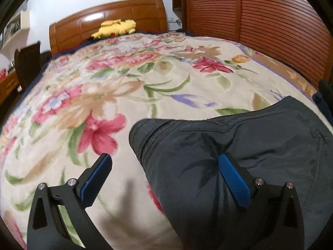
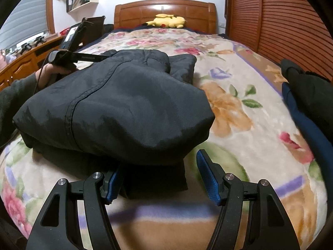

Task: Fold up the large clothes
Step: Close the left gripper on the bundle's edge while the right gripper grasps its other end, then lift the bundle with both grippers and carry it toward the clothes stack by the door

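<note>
A dark grey jacket point(image 2: 124, 108) lies folded in a thick bundle on the floral bed. In the left wrist view the jacket point(image 1: 239, 156) fills the lower right. My left gripper point(image 1: 164, 166) is open over the jacket's left edge, its right finger point(image 1: 233, 181) over the fabric and its left finger over the blanket. It also shows in the right wrist view point(image 2: 87, 57), at the jacket's far left side. My right gripper point(image 2: 160, 175) is open at the jacket's near edge, its left finger point(image 2: 113, 184) partly under the fabric's overhang.
The floral blanket point(image 2: 239, 108) covers the bed. A yellow plush toy point(image 2: 166, 21) lies by the wooden headboard point(image 1: 108, 18). Dark blue and black clothes point(image 2: 308, 104) are piled at the bed's right edge. A slatted wooden wardrobe point(image 2: 281, 16) stands right, a desk point(image 2: 27, 56) left.
</note>
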`<action>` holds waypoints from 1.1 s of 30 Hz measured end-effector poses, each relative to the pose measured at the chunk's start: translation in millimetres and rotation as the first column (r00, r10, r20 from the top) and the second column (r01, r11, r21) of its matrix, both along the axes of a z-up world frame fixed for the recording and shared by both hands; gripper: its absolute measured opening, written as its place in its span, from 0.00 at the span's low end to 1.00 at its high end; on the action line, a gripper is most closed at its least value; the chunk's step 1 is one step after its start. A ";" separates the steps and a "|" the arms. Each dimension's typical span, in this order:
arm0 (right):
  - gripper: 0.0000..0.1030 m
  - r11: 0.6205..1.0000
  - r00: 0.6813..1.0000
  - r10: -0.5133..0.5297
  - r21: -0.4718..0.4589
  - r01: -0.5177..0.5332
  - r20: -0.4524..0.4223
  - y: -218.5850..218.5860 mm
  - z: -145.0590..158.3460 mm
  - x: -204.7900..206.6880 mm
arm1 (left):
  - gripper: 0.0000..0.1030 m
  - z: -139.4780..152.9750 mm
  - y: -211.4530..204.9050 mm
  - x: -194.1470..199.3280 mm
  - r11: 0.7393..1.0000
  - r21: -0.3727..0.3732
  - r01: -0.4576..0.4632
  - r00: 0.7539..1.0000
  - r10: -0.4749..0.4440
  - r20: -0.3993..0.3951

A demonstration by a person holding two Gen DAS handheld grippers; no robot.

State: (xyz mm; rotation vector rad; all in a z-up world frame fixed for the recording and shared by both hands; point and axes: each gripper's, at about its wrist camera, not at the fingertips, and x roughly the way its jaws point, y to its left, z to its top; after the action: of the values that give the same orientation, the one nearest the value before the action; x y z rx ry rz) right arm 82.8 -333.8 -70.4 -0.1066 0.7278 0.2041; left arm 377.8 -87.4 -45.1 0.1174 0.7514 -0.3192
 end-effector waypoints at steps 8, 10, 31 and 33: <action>0.66 1.000 1.000 -0.004 0.009 0.004 -0.007 3.1 -1.8 1.6 | 0.76 -6.0 6.3 -0.3 0.991 -0.120 0.055 0.996 -0.063 -0.067; 0.65 1.000 1.000 -0.001 0.014 0.001 -0.014 2.9 -2.7 4.2 | 0.63 -2.9 2.8 -3.5 0.989 -0.126 0.078 0.994 -0.087 -0.071; 0.08 0.979 0.995 0.101 0.174 -0.102 0.016 -2.4 18.1 9.0 | 0.14 84.4 -21.8 -75.6 0.999 0.039 0.023 0.999 -0.024 0.046; 0.07 0.978 0.994 0.097 0.183 -0.104 0.046 -1.0 26.7 6.8 | 0.13 93.4 -24.3 -84.9 0.998 0.054 0.020 0.998 -0.024 0.061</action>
State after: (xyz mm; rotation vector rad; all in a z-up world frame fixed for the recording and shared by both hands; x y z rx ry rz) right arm 89.7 -334.9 -43.8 0.0301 0.6637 0.3642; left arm 292.8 -111.7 48.3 0.1852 0.6983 -0.3152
